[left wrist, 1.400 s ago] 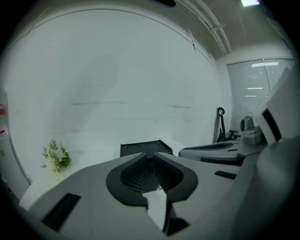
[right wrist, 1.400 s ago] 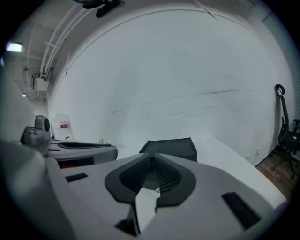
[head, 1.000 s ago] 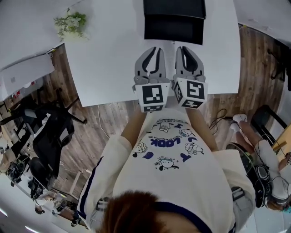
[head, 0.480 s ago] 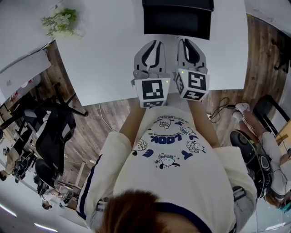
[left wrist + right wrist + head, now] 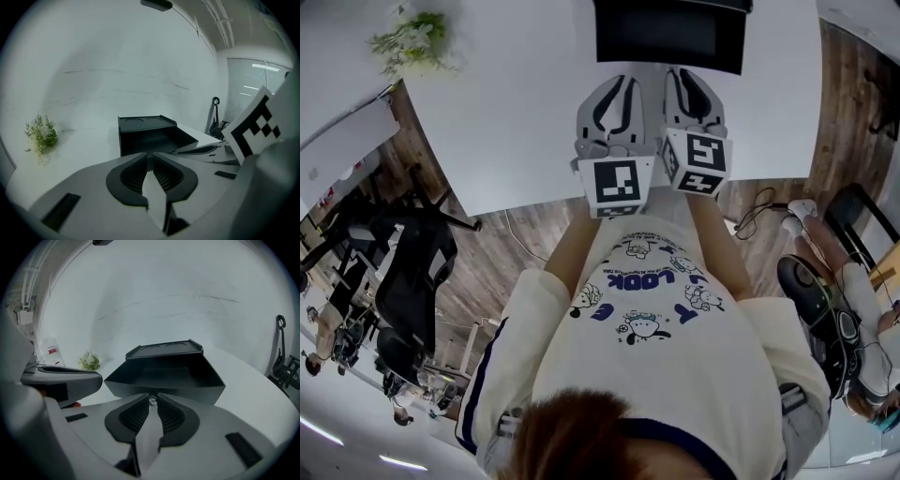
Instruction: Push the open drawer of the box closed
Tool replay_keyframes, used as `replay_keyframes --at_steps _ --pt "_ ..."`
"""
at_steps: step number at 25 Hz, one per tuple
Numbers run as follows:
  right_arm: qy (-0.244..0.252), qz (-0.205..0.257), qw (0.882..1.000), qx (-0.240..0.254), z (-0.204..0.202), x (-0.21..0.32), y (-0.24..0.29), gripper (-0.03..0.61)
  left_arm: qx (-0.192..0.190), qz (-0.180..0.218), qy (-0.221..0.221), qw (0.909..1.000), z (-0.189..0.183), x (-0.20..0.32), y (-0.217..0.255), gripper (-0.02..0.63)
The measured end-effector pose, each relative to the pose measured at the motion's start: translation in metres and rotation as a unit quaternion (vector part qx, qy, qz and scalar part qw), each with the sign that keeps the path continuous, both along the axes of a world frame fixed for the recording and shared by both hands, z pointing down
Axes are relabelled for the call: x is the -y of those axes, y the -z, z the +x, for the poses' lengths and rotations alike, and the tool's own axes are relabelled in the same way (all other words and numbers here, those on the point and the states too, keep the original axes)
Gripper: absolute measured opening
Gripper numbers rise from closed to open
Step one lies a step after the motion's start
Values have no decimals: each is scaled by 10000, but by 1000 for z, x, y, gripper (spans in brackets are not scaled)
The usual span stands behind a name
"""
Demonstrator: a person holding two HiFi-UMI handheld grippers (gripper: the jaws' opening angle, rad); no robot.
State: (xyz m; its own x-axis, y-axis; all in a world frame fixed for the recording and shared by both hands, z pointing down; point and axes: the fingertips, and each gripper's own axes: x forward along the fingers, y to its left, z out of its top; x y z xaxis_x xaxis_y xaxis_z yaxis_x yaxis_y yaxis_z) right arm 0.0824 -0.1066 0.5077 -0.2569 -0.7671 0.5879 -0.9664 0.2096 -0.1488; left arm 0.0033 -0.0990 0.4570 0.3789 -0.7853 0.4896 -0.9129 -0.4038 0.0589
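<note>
The black box (image 5: 670,7) stands at the far edge of the white table (image 5: 506,122), its open drawer (image 5: 667,42) pulled toward me. Side by side before the drawer front are my left gripper (image 5: 623,81) and right gripper (image 5: 680,73), both shut and holding nothing. In the right gripper view the gripper's tips (image 5: 153,397) sit right at the drawer's front wall (image 5: 192,391), with a small shiny knob (image 5: 152,401) showing between them. From the left gripper view, that gripper's tips (image 5: 150,155) point at the box's left part (image 5: 140,129), a short way off.
A small green plant (image 5: 408,37) stands at the table's far left. A black office chair (image 5: 412,272) is on the wooden floor to my left. Cables and bags lie on the floor at the right (image 5: 825,319).
Both grippers have moved forward together toward the drawer front, closing the small gap. The jaws stay shut throughout.
</note>
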Motion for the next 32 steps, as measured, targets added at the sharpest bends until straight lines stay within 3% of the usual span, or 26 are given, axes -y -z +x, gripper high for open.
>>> replay_keyframes --at_steps 8,10,32 --pt "61 -11 10000 -12 0 2 -4 66 -66 -109 -24 9999 4 -1 -7 48" --pt "82 -43 9999 43 -1 1 -5 104 -69 -124 -22 9999 5 -1 -7 48" --pt "314 -264 9990 200 -4 5 -21 84 -75 -156 162 9997 3 -5 -6 48"
